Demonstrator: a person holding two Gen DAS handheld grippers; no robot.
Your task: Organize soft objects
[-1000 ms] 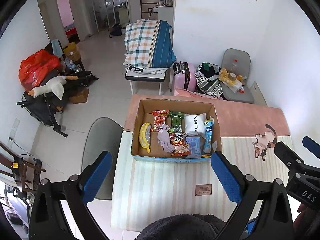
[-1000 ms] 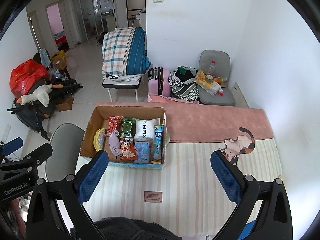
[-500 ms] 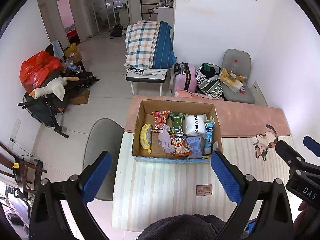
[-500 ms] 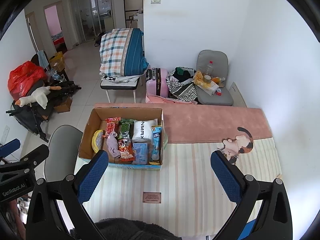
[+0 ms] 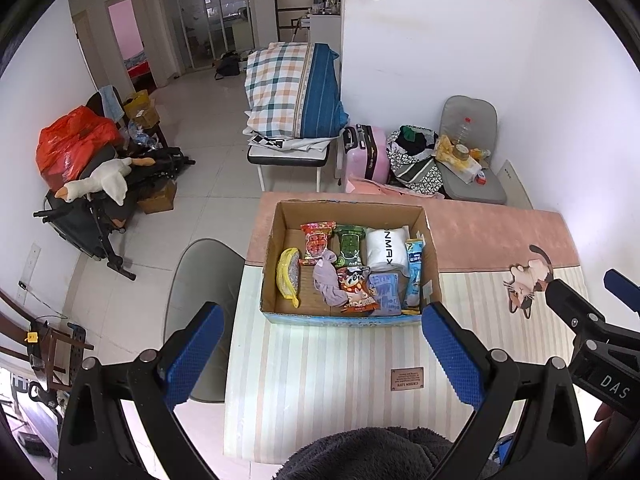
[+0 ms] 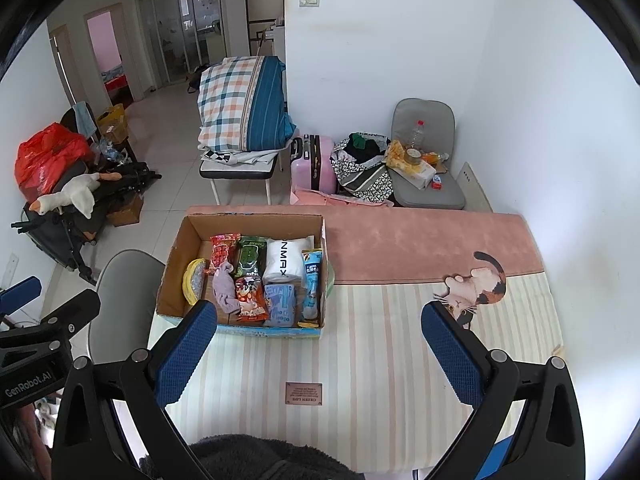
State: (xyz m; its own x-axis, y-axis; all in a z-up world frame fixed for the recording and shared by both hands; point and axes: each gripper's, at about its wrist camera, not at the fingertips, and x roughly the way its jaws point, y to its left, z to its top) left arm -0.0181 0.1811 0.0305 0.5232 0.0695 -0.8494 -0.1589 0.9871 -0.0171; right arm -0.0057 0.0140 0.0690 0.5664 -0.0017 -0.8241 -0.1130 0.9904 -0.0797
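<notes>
Both grippers hang high above the bench [image 5: 304, 380], well apart from everything on it. The left gripper [image 5: 320, 354] has its blue fingers [image 5: 192, 354] spread wide and nothing is between them. The right gripper [image 6: 320, 354] is the same: its fingers [image 6: 452, 356] stand wide apart and hold nothing. In the left wrist view the right gripper shows at the right edge, and in the right wrist view the left gripper shows at the left edge.

The bench carries a striped cloth [image 6: 380, 360] on the near part and a pink cloth [image 6: 420, 244] on the far part. An open cardboard box [image 5: 276, 240] stands on the left part of the bench, across the border of the two cloths. The soft objects lie inside the box: a yellow pouch [image 5: 289, 276] at the left wall, a red snack bag [image 5: 317, 239] and a green snack bag [image 5: 350, 245] at the far side, a white pack [image 5: 387, 249] beside them, a purple cloth [image 5: 328, 282] in the middle, another red snack bag [image 5: 358, 290], a blue pack [image 5: 385, 294], and a long light-blue pack [image 5: 414, 276] along the right wall.

A cat-shaped mat [image 6: 476, 286] lies on the right part of the bench, near the cloth border. A small brown label [image 6: 303, 393] sits on the striped cloth, near the front. A grey chair [image 5: 200, 280] stands on the floor at the left of the bench.
</notes>
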